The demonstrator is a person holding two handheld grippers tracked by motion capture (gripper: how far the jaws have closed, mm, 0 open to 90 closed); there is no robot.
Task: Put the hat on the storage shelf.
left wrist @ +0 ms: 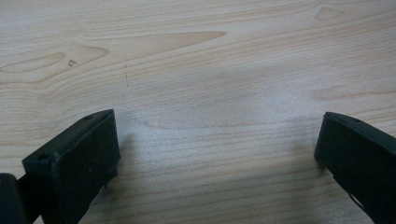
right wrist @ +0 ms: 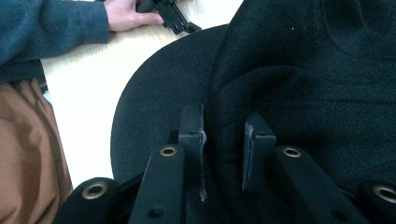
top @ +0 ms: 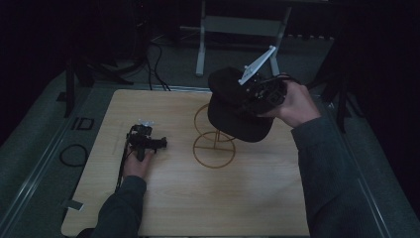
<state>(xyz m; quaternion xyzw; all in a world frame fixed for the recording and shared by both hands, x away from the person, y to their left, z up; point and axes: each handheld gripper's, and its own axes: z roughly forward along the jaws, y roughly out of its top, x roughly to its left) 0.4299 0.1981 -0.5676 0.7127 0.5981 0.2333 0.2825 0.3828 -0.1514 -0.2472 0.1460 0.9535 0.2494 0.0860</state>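
The right gripper (right wrist: 224,149) pinched a fold of the soft black cap (top: 233,106), held up over the thin gold wire stand (top: 214,144). The left gripper (left wrist: 219,154) rested wide open and held nothing on the pale wood bench (top: 198,208). It looked like the next move was lowering the cap onto the stand.

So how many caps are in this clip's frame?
1. The black cap is held up above the wire stand by the right tool, clamped on its fabric. None elsewhere on the table.
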